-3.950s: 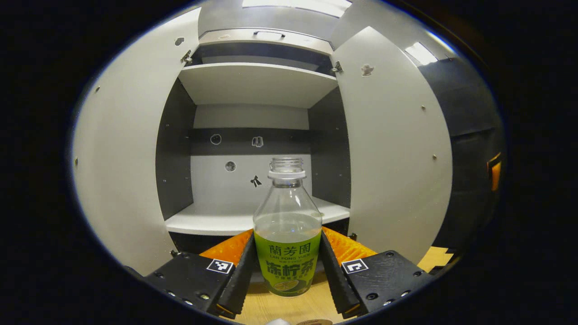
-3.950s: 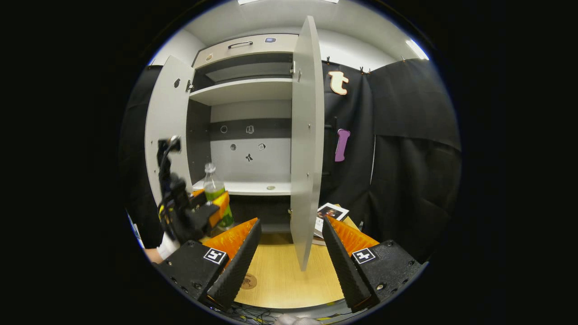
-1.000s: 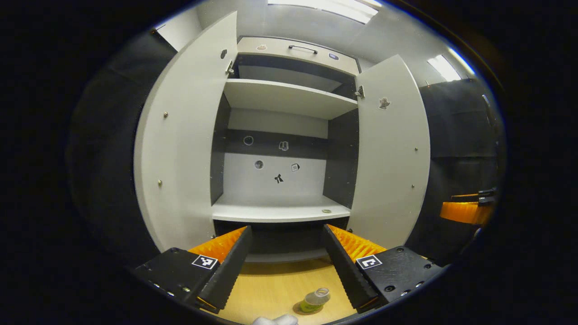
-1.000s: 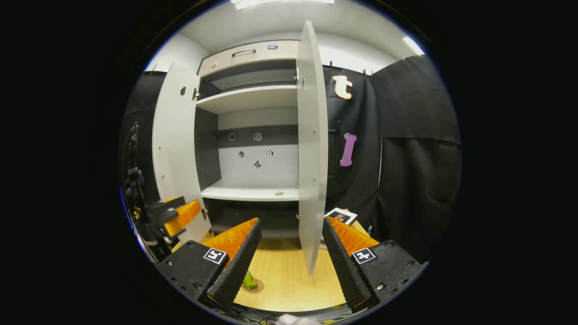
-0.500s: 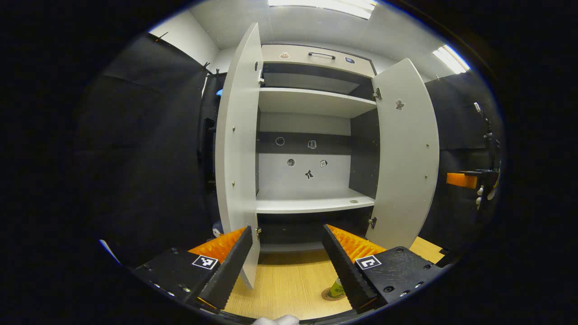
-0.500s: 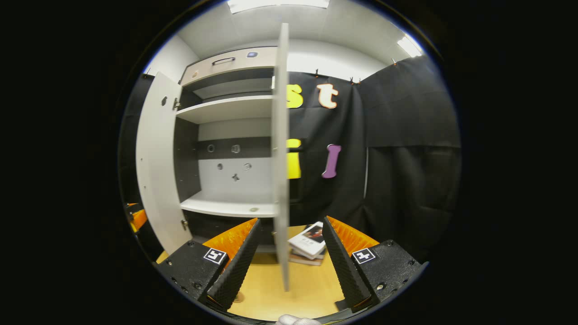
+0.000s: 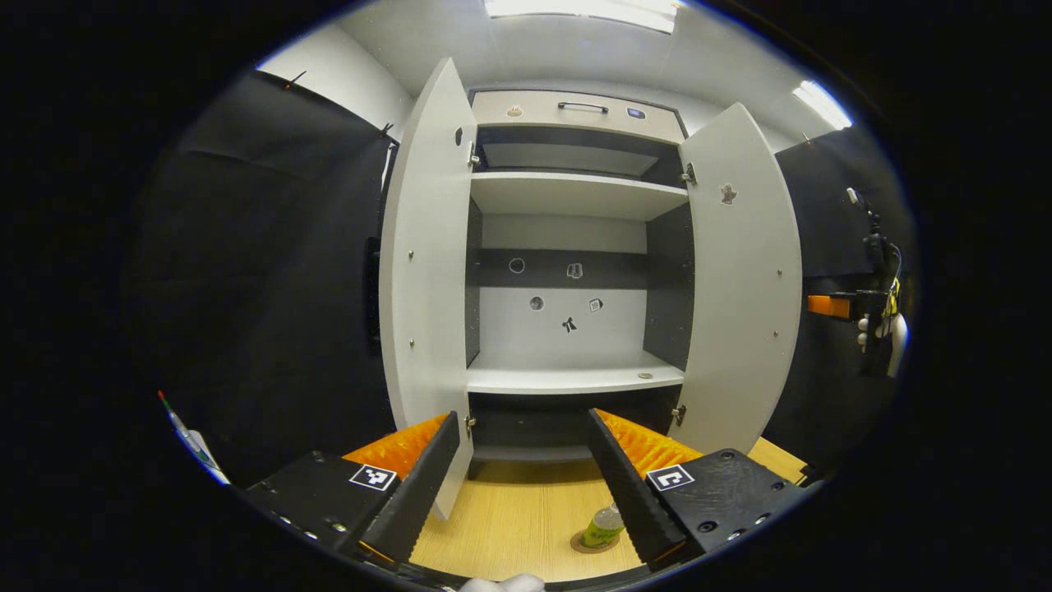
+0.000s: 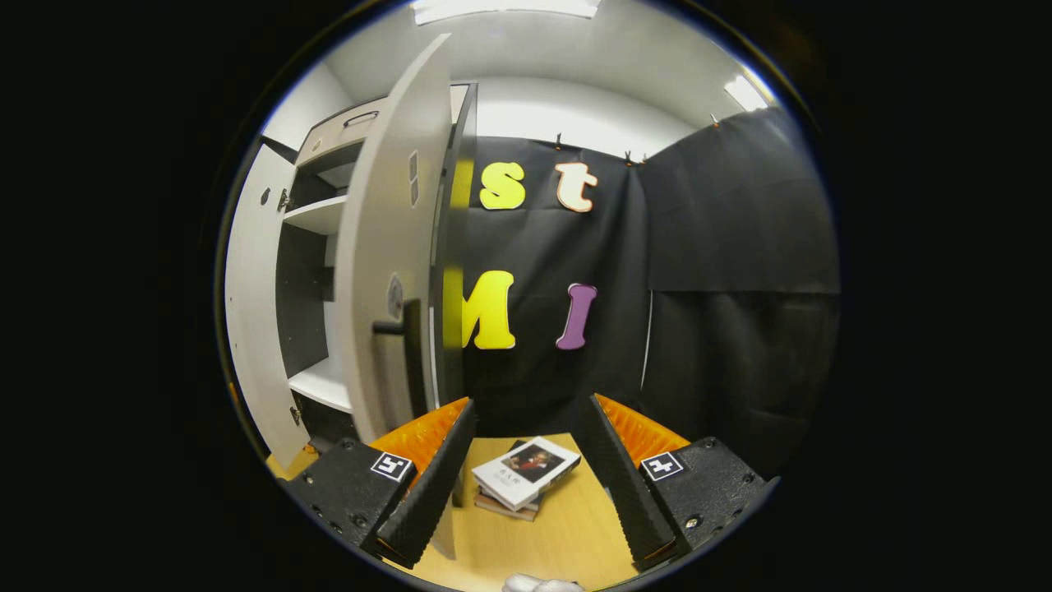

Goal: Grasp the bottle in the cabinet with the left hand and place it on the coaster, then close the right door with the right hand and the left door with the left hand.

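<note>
1. The bottle is standing upright on the coaster on the wooden table, just beside the left gripper's right finger in the left gripper view. Four seconds ago the left gripper was clamped on it in front of the cabinet; that placement step is now reading as complete.

2. The left gripper is now holding nothing, its fingers standing well apart, and it is sitting back from the cabinet with the left door's lower edge just above its left finger.

3. The right gripper is swinging round to the outer face of the right door. Half a second ago that door was showing edge-on in the right gripper view; now its outer side and dark handle are facing the camera. Its fingers are spread apart and gripping nothing.

4. In the left gripper view, the right gripper and the hand holding it are appearing far off behind the right door.

5. Both doors are still standing open. Whether the right door has begun to swing is hard to judge, since the camera itself is moving.

6. Judgement: the work is passing from placing to door closing, right door first. A stack of books is lying on the table beyond the right gripper, clear of the door.
</note>
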The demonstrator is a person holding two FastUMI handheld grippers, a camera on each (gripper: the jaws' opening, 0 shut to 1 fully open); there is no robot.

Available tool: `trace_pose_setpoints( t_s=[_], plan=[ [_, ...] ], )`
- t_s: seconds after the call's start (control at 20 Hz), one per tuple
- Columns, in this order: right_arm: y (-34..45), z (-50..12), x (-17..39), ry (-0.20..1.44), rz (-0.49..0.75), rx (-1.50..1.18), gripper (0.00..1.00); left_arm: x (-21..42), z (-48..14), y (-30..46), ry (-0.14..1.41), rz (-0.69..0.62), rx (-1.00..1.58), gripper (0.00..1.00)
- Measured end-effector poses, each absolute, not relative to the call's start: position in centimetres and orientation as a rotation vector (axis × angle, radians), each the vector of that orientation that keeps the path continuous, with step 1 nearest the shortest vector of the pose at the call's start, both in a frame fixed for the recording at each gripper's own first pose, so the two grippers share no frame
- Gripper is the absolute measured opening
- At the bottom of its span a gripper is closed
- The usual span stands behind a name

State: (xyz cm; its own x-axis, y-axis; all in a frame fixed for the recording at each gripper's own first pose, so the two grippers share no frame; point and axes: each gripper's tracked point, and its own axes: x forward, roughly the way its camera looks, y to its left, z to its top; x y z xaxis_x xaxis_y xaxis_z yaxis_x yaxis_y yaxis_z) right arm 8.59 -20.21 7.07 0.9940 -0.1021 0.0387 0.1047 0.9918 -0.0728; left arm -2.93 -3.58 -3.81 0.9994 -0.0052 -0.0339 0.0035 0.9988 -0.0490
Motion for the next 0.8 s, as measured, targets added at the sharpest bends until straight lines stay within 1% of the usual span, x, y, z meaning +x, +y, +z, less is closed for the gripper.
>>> trace_pose_setpoints(
  t_s=[0.15,0.25,0.3,0.35,0.4,0.65,0.8],
  plan=[
    [-19.0,7.8,10.3,-0.032,-0.008,-0.079,0.83,-3.2,-3.8,-5.5,0.044,0.02,-0.076,0.94],
    [-17.2,7.3,11.0,-0.015,0.08,-0.073,0.83,-3.3,-3.6,-6.1,0.047,0.045,-0.074,0.95],
    [-17.0,7.4,11.1,-0.009,0.099,-0.066,0.83,-3.5,-3.6,-6.4,0.049,0.057,-0.073,0.95],
    [-16.4,7.3,11.3,0.003,0.131,-0.064,0.8,-3.7,-3.5,-6.7,0.051,0.07,-0.072,0.9],
    [-16.2,7.1,11.4,0.018,0.153,-0.057,0.79,-4.0,-3.5,-6.9,0.053,0.084,-0.072,0.95],
    [-14.5,7.1,11.3,0.041,0.233,-0.092,0.79,-5.0,-3.0,-7.6,0.059,0.135,-0.061,0.95],
    [-11.6,6.7,11.3,0.047,0.317,-0.094,0.79,-5.4,-2.6,-8.1,0.058,0.152,-0.053,0.95]
  ],
)
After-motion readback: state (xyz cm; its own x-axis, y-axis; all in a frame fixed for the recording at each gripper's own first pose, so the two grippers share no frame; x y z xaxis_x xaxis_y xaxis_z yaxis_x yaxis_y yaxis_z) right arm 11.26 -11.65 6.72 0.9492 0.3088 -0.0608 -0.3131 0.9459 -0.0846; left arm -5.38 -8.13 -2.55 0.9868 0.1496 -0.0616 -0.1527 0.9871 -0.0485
